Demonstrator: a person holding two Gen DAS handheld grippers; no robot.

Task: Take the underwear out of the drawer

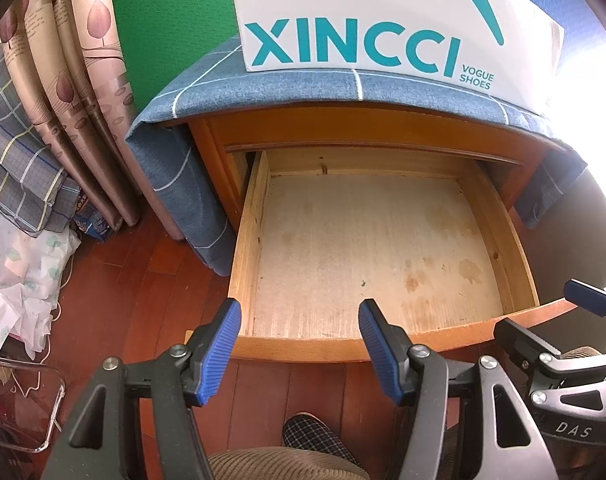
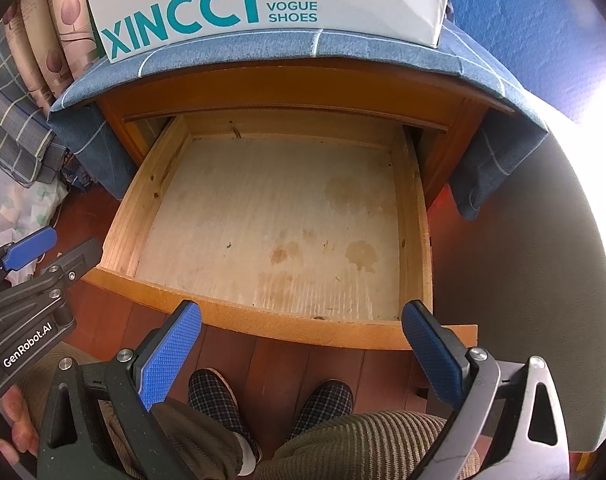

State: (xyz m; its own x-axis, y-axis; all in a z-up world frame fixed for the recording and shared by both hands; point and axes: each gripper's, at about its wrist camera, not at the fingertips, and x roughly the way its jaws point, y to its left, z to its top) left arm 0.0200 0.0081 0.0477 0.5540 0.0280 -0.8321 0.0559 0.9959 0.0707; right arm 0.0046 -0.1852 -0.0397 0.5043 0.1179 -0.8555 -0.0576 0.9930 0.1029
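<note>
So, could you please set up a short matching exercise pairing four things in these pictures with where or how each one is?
Things:
1. drawer
2. shoe box
3. blue checked cloth
4. left gripper

Places or states:
a. stands on top of the cabinet
b. pulled out, nothing visible inside
c. open, holding nothing
d. draped over the cabinet, under the box

Pairs: 1-b, 2-a, 3-d, 4-c

Cloth-covered nightstand (image 1: 207, 84) bears a shoe box (image 1: 383, 12); drawer (image 1: 363, 344) open.
</note>
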